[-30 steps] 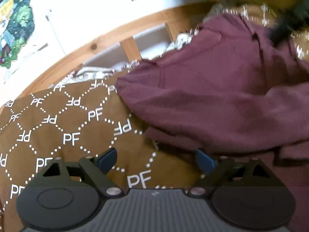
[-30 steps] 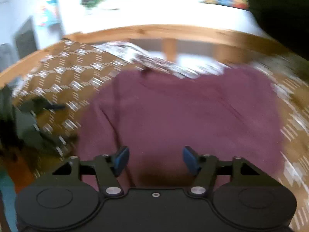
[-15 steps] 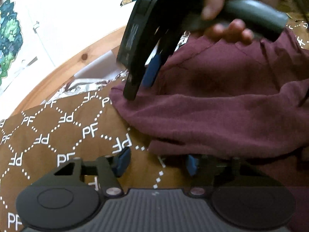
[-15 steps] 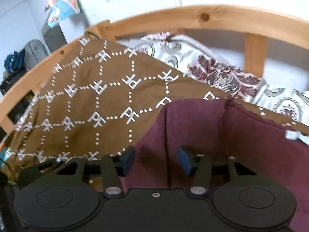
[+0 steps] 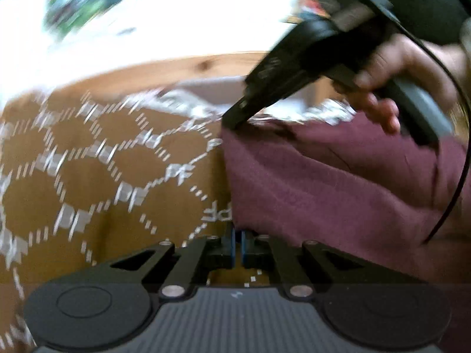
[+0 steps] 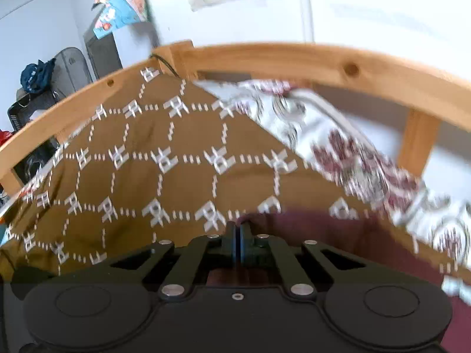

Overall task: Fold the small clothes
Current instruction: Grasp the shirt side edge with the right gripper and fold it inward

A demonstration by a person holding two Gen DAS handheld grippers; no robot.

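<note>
Since the earlier frames both tools have been brought to the left edge of the maroon garment [image 5: 338,188], and their jaws have just been closing. The left tool [image 5: 237,244] is now seen with its blue pads drawn together to a thin slit right at the near left corner of the garment; the cloth edge is met at the fingertips and appears to be pinched there, though the blur leaves the exact hold unclear. The right tool [image 6: 237,241] is likewise closed down to a narrow slit, with maroon cloth lying directly at and beneath its fingertips, so a pinch on the garment's far left corner is indicated. In the left wrist view the right tool is seen from outside, tilted down with its tip set on the far left corner of the garment, and it is held by a hand [image 5: 394,88] from which a black cable [image 5: 453,194] trails.

The garment is spread on the brown bedcover [image 5: 97,182] printed with white letters and dotted diamonds, towards its right side. A floral sheet [image 6: 353,153] is exposed beyond the bedcover, and the wooden bed frame [image 6: 265,56] is seen behind it against a white wall [image 6: 382,6] on which colourful pictures [image 6: 123,0] are hung.
</note>
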